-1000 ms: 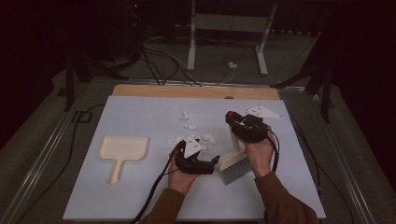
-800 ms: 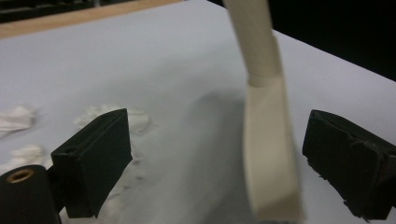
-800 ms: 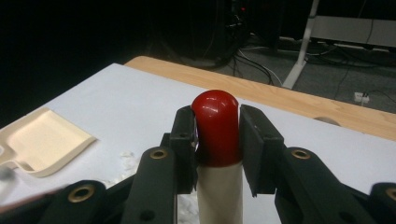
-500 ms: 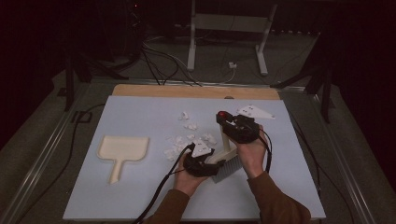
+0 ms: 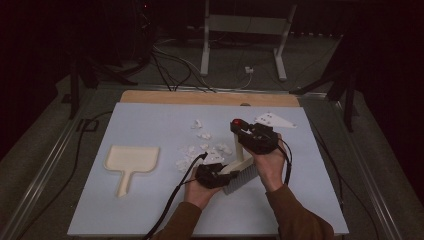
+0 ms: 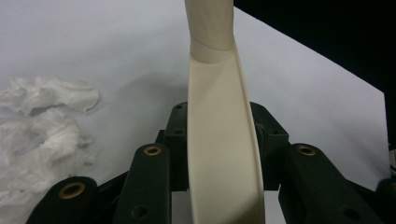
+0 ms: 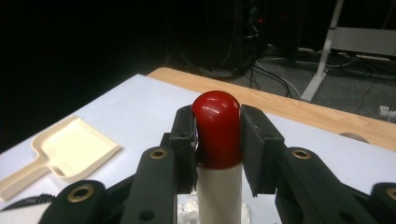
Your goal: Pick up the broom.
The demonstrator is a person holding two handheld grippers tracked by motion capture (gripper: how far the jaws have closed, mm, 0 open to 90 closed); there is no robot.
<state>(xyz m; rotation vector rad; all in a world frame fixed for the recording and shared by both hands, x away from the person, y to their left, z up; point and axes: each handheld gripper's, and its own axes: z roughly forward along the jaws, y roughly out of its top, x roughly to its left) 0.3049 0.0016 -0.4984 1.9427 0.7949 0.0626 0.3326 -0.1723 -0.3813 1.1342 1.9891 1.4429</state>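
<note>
A person at a table holds a cream brush (image 5: 241, 169) with both grippers above a pale blue mat (image 5: 150, 210). The left gripper (image 5: 212, 175) has just been closing and now pinches the flat cream back of the brush, which runs up between its jaws in the left gripper view (image 6: 219, 140). The right gripper (image 5: 250, 134) is clamped on the red cap (image 7: 217, 128) at the top end of the brush handle, its jaws pressed to either side of the cap.

In the high view the brush stands tilted, its head of pale bristles low near the mat and its handle rising toward the right gripper. Scraps of crumpled white paper (image 5: 202, 147) lie scattered on the mat just left of and beyond the brush; some show close beside the brush in the left gripper view (image 6: 42, 126). A cream dustpan (image 5: 131, 162) lies flat on the mat well to the left of the brush, handle pointing toward the person; it also appears in the right gripper view (image 7: 70, 151). A white three-cornered plate (image 5: 274, 120) rests on the mat beyond the brush, to its right.
</note>
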